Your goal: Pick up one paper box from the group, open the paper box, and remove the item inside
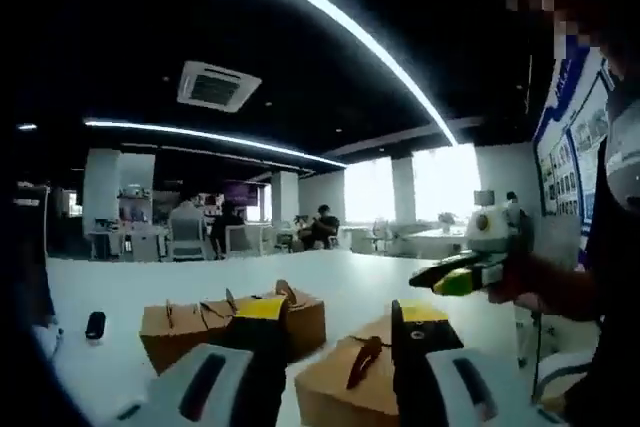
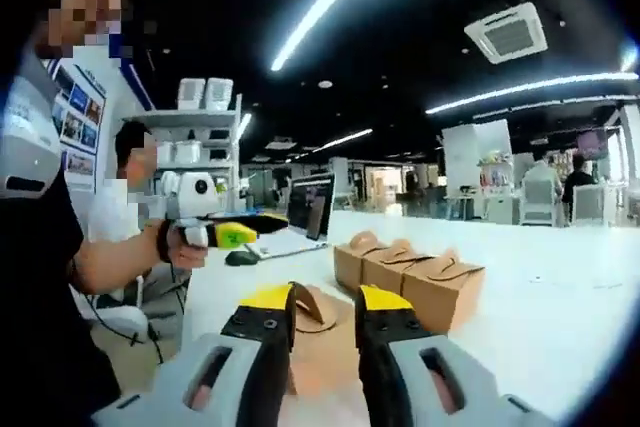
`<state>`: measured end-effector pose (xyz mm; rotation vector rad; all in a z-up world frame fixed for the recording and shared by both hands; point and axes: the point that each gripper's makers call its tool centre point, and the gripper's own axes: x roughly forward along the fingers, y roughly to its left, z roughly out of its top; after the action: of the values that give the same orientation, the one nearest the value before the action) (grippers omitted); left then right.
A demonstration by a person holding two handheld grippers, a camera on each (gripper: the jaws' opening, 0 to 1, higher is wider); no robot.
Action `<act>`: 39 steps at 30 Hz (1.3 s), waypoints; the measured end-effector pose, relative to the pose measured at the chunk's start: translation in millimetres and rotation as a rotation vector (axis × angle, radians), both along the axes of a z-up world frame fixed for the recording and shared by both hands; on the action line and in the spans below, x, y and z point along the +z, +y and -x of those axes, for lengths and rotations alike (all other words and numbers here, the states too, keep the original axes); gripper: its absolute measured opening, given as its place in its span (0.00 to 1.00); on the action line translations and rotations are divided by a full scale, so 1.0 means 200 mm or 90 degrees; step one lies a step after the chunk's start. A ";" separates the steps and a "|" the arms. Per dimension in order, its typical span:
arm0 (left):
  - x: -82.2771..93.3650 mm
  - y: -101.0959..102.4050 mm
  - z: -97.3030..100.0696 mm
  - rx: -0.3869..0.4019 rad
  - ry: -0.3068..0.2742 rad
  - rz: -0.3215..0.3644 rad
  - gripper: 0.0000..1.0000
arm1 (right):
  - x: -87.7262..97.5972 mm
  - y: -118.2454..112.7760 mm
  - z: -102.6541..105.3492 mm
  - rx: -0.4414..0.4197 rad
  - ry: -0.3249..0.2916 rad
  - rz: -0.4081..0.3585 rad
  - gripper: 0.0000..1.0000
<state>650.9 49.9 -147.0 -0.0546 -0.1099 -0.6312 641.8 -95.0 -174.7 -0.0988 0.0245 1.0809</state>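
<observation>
While cardboard boxes (image 1: pixel 235 327) sit lidded, both grippers hover.

No text, label or number can be read; the wall posters (image 1: pixel 572 137) carry print too blurred to make out.

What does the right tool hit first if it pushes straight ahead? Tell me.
Probably the near brown paper box with the folded handle top, lying on the white table directly between the right tool jaws; depth is uncertain.
</observation>
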 end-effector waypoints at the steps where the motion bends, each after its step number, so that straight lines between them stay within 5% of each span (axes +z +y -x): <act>1: 0.01 0.01 0.04 0.023 -0.018 0.018 0.39 | -0.01 0.01 0.02 0.008 -0.013 0.019 0.27; 5: -0.06 0.00 0.15 0.074 -0.019 0.015 0.36 | -0.09 0.08 0.03 0.023 -0.008 0.036 0.27; 10: -0.20 0.00 0.17 0.132 0.034 -0.129 0.36 | -0.17 0.13 -0.02 0.000 0.012 0.040 0.27; 14: -0.09 -0.07 0.22 0.107 -0.045 -0.126 0.36 | -0.20 0.18 0.00 0.010 0.021 0.040 0.27; 17: -0.07 -0.12 0.23 0.100 -0.035 -0.109 0.35 | -0.21 0.20 0.02 0.017 0.003 0.053 0.26; 22: -0.13 -0.19 0.20 0.086 -0.022 -0.171 0.35 | -0.21 0.19 0.02 0.003 0.003 0.066 0.18; 25: -0.05 -0.25 0.23 0.062 -0.072 -0.130 0.33 | -0.22 0.17 -0.01 -0.011 0.014 0.065 0.13; 27: -0.06 -0.27 0.24 0.049 -0.056 -0.120 0.29 | -0.26 0.16 -0.02 -0.014 0.028 0.077 0.09; 32: -0.17 -0.26 0.21 0.079 -0.041 -0.277 0.29 | -0.28 0.18 0.00 0.001 0.031 0.079 0.03; 35: -0.19 -0.22 0.18 0.110 -0.032 -0.330 0.29 | -0.28 0.19 0.00 0.003 0.029 0.089 0.03; 39: -0.12 -0.27 0.18 0.094 -0.056 -0.299 0.17 | -0.28 0.21 -0.01 0.001 0.036 0.093 0.03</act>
<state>615.8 -3.2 -171.9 0.4311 -0.0480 -0.4996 643.8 -53.1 -231.1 -0.2006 0.1543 1.0820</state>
